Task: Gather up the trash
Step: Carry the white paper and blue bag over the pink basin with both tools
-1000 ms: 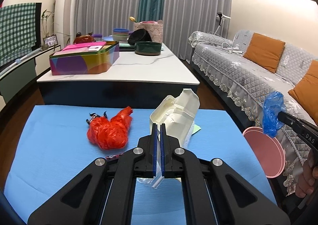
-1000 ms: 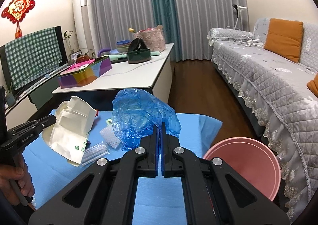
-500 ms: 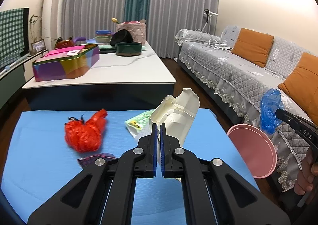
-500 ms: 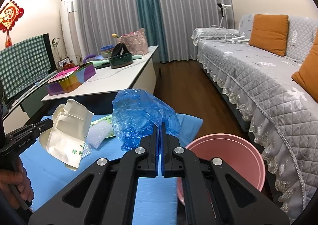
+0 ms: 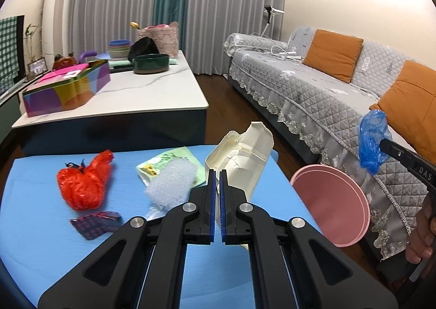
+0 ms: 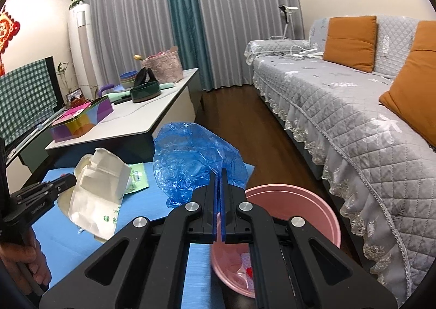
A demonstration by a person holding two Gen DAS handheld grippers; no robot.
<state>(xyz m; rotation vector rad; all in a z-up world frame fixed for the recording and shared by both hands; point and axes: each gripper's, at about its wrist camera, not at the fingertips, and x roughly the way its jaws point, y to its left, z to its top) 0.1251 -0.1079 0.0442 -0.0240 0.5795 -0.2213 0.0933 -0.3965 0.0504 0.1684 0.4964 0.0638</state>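
My left gripper (image 5: 217,172) is shut on a crumpled white paper bag (image 5: 242,156), held above the blue table (image 5: 32,232). In the right wrist view the same white paper bag (image 6: 98,194) hangs from the left gripper (image 6: 69,182) at the left. My right gripper (image 6: 219,171) is shut on a blue plastic bag (image 6: 190,161), just left of and above the pink bin (image 6: 313,200). In the left wrist view that blue plastic bag (image 5: 372,140) hangs above the pink bin (image 5: 332,202). A red plastic bag (image 5: 81,183), bubble wrap (image 5: 169,186), a green packet (image 5: 163,161) and a dark wrapper (image 5: 95,224) lie on the table.
A grey-covered sofa (image 6: 354,107) with orange cushions runs along the right, close behind the bin. A white-topped coffee table (image 5: 136,90) with a colourful tin and bowls stands beyond the blue table. Some trash lies inside the bin (image 6: 245,268). A hand (image 6: 21,260) holds each gripper handle.
Both grippers have moved to the right with their bags. The blue bag now hangs nearer the pink bin. The bubble wrap and green packet on the table have come into view.
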